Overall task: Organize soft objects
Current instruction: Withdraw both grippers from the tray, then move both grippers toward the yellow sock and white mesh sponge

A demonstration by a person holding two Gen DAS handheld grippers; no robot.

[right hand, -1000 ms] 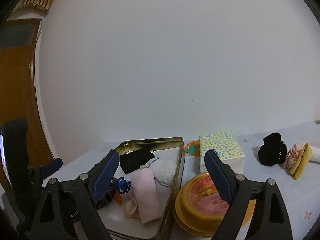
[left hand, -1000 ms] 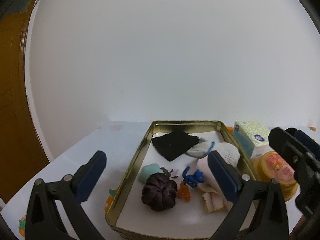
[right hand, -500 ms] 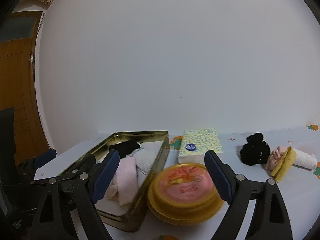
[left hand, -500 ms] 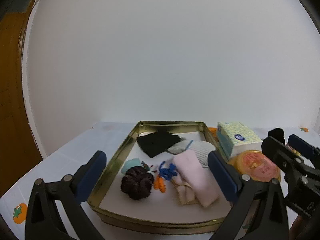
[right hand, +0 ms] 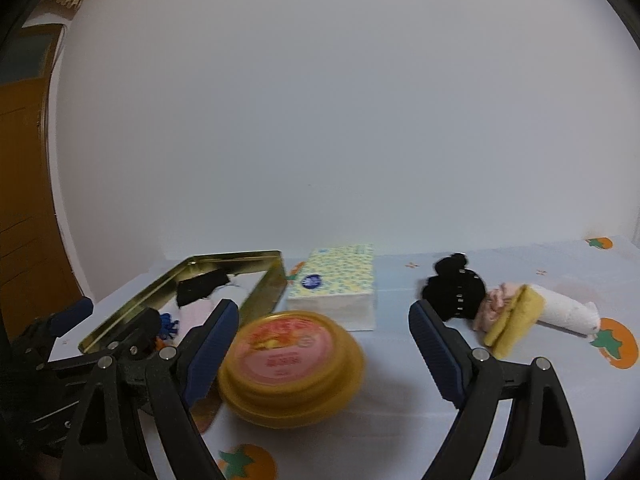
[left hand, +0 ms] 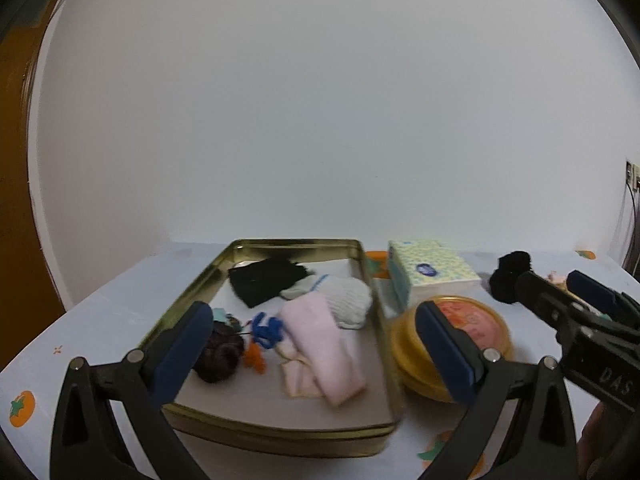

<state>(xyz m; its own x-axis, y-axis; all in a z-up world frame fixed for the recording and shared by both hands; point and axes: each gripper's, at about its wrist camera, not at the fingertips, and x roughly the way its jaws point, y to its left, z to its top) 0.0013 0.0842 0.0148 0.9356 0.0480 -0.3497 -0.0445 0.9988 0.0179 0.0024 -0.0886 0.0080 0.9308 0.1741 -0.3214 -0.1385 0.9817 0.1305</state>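
A gold metal tray (left hand: 372, 292) (right hand: 264, 284) holds a black cloth (left hand: 264, 280), a white sock (left hand: 344, 298), a pink folded cloth (left hand: 320, 348), a dark scrunchie (left hand: 220, 354) and blue and orange hair clips (left hand: 266, 326). On the table to the right lie a black scrunchie (right hand: 454, 294) (left hand: 508, 276), a small pink item (right hand: 500, 306), a yellow cloth (right hand: 516, 320) and a white roll (right hand: 564, 312). My left gripper (left hand: 312, 354) is open and empty before the tray. My right gripper (right hand: 322, 350) is open and empty above the round tin.
A round yellow tin with a pink lid (right hand: 290, 360) (left hand: 476, 336) stands right of the tray. A patterned tissue pack (right hand: 336, 284) (left hand: 432, 274) lies behind it. The tablecloth (right hand: 400, 420) is white with orange fruit prints. A white wall stands behind.
Both grippers have swung right and drawn back a little. The tray has slid left in both views, and the pile of soft things at the right has come closer.
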